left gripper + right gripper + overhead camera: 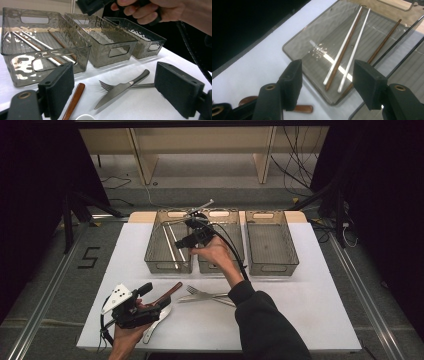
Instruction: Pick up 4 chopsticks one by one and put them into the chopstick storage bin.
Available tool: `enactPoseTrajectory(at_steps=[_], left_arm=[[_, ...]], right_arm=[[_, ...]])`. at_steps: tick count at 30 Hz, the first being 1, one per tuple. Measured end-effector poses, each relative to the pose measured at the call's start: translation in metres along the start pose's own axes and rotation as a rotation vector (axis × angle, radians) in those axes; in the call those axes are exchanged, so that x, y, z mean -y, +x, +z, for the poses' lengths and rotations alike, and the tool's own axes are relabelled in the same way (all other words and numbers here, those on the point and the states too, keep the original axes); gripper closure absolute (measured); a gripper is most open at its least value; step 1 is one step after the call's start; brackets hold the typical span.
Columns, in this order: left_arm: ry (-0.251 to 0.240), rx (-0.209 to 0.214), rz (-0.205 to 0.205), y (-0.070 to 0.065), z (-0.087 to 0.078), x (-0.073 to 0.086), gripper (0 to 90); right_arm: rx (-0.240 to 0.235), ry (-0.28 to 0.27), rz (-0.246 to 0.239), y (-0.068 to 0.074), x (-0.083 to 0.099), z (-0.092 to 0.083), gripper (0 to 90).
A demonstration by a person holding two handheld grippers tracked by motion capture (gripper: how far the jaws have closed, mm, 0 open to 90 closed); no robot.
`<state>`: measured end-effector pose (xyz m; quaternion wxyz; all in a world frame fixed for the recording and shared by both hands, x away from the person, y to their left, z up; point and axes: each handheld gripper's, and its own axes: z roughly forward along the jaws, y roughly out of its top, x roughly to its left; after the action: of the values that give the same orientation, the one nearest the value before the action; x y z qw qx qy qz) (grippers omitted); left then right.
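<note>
Left gripper [145, 290] sits low at the near edge, jaws apart, nothing in them; a steel knife [117, 93] and fork [110, 86] lie just ahead. Further back, right gripper [325, 82] hovers jaws apart over the smoky clear plastic bin [294, 41] holding white and brown chopsticks [347, 55]

high: overhead, far | gripper views: low, close | shared: left bin [167, 242]

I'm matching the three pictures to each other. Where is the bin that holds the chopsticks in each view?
High view: the chopstick bin is leftmost of the three bins, at centre-left under the right gripper.
Left gripper view: it sits at upper left, nearest the camera.
Right gripper view: it spans the centre and upper right, beyond the open jaws.
Shared landmark: the white chopsticks lying in it.
</note>
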<state>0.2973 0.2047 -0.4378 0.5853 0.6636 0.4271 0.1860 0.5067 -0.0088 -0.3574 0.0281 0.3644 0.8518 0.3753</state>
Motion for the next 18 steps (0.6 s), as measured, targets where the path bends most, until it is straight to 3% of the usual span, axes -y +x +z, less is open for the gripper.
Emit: enactPoseTrajectory(at_steps=[18], left_arm=[[0.012,-0.005,-0.006,0.000,0.001,0.000,15.9]], right_arm=[[-0.032,-0.013,-0.072,0.005,0.039,-0.031,37.6]])
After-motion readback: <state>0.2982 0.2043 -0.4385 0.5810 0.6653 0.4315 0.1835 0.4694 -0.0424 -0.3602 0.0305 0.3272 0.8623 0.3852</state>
